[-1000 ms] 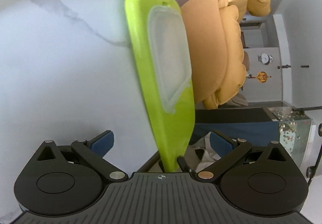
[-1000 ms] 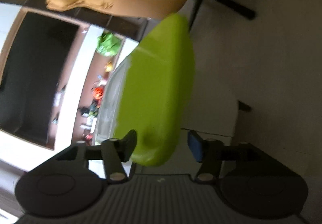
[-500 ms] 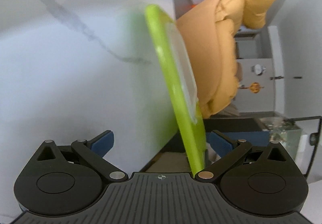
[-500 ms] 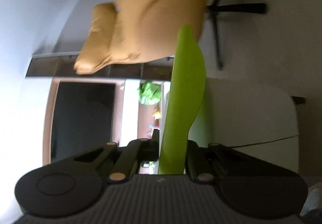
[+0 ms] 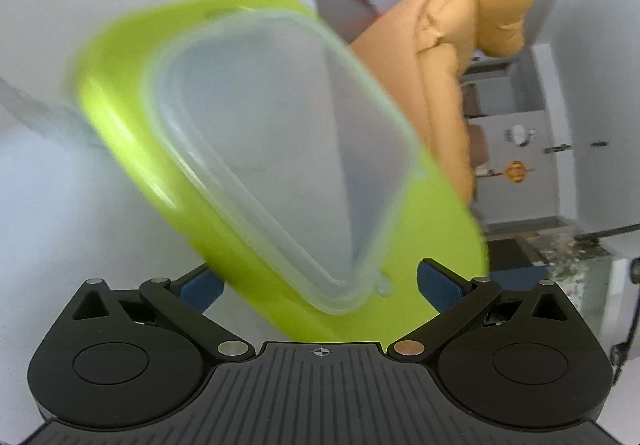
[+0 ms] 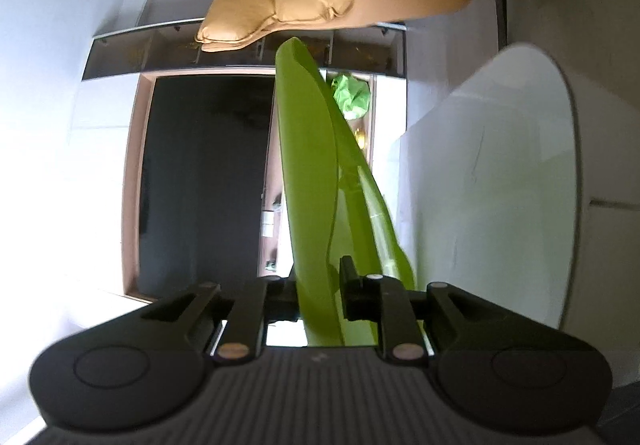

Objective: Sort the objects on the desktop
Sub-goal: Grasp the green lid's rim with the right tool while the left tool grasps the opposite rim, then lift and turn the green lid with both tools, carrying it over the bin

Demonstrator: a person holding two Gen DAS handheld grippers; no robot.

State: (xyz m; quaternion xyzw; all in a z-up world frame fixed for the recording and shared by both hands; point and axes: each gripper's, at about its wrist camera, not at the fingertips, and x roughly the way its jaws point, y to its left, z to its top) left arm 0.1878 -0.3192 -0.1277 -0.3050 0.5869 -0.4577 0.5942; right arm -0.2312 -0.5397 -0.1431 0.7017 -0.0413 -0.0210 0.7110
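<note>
Right tool point(image 6: 320, 297): jaws narrow after a slight reopening, clamped on rim of green lid point(image 6: 308, 181), held edge-on above white desk point(image 6: 500, 181). Left tool point(image 5: 318, 285): jaws wide, empty, lid just ahead. Keep grip firm; rotate slowly; avoid slippage.

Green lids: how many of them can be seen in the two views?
1. The green lid fills the middle of the left wrist view, flat side showing; the right gripper pinches its edge in the right wrist view. Others may be hidden behind it.
</note>
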